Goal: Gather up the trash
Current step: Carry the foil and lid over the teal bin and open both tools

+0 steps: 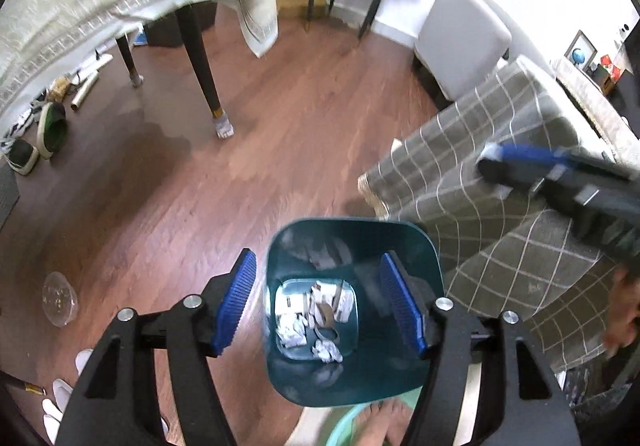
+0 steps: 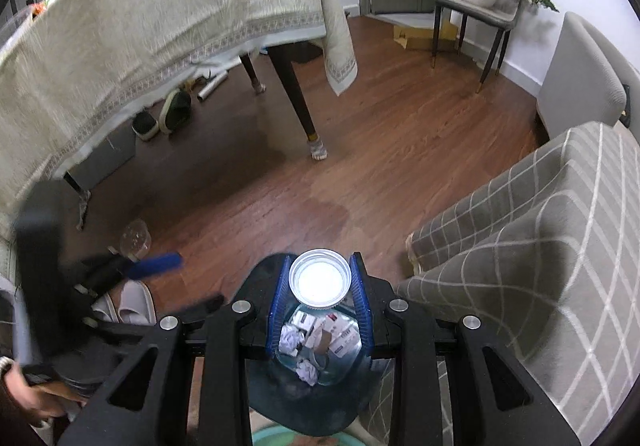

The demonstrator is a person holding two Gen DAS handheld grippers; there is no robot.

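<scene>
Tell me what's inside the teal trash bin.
Inside the teal trash bin: crumpled paper balls, torn cardboard and small cartons. In the right wrist view, the held cup hides the bin's far side.

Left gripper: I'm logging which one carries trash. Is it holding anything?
No, the left gripper is open with nothing between its blue pads, hovering above the teal bin.

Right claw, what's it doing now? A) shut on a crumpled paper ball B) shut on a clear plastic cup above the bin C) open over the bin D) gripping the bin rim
B: the right claw has both blue pads pressed against a clear plastic cup, held above the teal bin with paper scraps inside.
</scene>
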